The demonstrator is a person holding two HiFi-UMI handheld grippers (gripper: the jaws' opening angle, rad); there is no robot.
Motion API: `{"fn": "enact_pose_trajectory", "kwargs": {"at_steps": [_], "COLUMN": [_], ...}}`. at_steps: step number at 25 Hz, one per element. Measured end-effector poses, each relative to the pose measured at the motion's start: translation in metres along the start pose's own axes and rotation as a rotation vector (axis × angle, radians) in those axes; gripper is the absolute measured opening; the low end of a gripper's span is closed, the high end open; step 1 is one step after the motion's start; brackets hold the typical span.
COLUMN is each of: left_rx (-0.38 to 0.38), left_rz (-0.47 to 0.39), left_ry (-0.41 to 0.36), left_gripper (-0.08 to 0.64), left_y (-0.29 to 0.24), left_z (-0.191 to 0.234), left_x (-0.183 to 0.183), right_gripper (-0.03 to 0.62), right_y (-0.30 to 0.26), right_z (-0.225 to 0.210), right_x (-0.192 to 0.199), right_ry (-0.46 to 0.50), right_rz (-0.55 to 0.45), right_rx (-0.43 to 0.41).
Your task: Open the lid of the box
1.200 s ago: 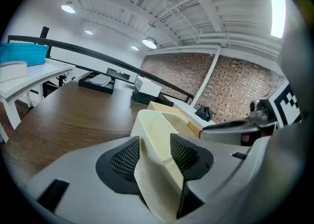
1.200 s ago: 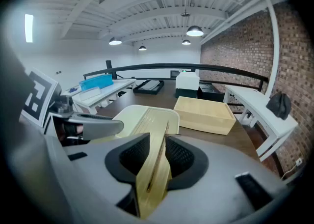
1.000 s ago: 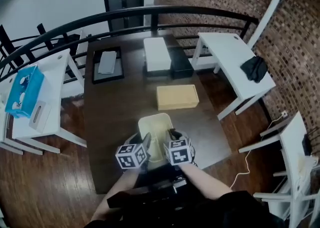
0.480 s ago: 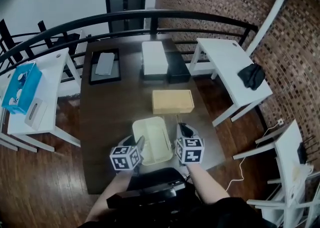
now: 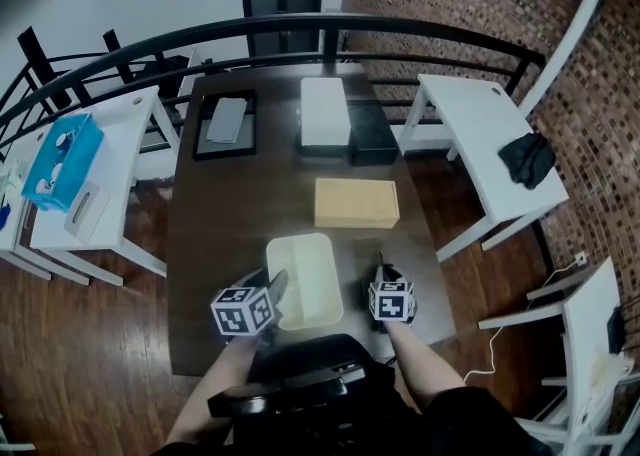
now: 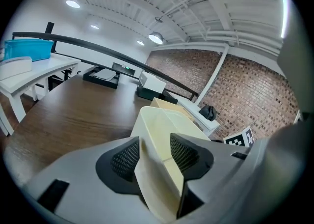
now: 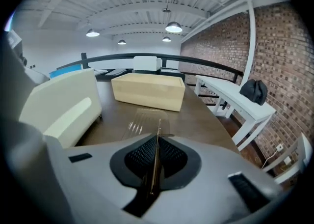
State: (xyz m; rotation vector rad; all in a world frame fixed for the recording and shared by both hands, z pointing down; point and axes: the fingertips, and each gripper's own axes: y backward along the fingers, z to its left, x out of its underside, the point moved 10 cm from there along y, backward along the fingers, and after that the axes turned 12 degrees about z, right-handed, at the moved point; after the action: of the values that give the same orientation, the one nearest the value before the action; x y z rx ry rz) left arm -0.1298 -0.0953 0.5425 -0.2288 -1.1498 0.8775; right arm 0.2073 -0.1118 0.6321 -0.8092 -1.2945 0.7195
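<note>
A cream plastic box (image 5: 305, 279) lies open-topped on the dark wooden table (image 5: 215, 214), near its front edge. My left gripper (image 5: 275, 286) is shut on the box's near left wall (image 6: 162, 134), with one pad outside and one inside. My right gripper (image 5: 383, 272) is to the right of the box, apart from it. It is shut on a thin clear lid (image 7: 142, 120) that stands edge-on between the pads (image 7: 169, 156) and reaches forward over the table. The box (image 7: 64, 105) shows at the left of the right gripper view.
A tan closed box (image 5: 356, 202) lies just beyond the cream one. Farther back are a white box (image 5: 325, 111), a black box (image 5: 371, 134) and a black tray (image 5: 226, 124). White side tables (image 5: 480, 134) flank the table; a blue box (image 5: 62, 159) is on the left one.
My right gripper has drawn away from the box's right rim to the right, carrying the clear lid. My left gripper has stayed on the box.
</note>
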Motion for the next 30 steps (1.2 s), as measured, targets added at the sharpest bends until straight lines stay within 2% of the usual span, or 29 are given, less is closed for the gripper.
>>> {"fn": "enact_pose_trajectory", "kwargs": {"at_steps": [5, 8, 16, 23, 26, 30], "left_rx": [-0.019, -0.018, -0.024, -0.023, -0.017, 0.0], "left_rz": [-0.005, -0.005, -0.014, -0.01, -0.014, -0.052], "left_ry": [0.004, 0.004, -0.027, -0.015, -0.009, -0.015], "left_gripper": [0.186, 0.186, 0.186, 0.186, 0.186, 0.188], "left_y": [0.002, 0.002, 0.003, 0.001, 0.001, 0.004], "left_z": [0.0, 0.001, 0.0, 0.001, 0.002, 0.004], "left_x": [0.001, 0.001, 0.002, 0.0, 0.002, 0.003], "right_gripper": [0.017, 0.017, 0.025, 0.029, 0.029, 0.005], "right_y": [-0.012, -0.02, 0.006, 0.0, 0.01, 0.039], "right_z": [0.004, 0.002, -0.01, -0.015, -0.017, -0.028], "right_x": [0.006, 0.015, 0.017, 0.021, 0.017, 0.001], "right_ry": [0.025, 0.005, -0.047, -0.064, -0.072, -0.101], "right_rz": [-0.015, -0.013, -0.075, -0.049, -0.092, -0.202], "right_rx": [-0.002, -0.004, -0.084, -0.089, -0.096, -0.125]}}
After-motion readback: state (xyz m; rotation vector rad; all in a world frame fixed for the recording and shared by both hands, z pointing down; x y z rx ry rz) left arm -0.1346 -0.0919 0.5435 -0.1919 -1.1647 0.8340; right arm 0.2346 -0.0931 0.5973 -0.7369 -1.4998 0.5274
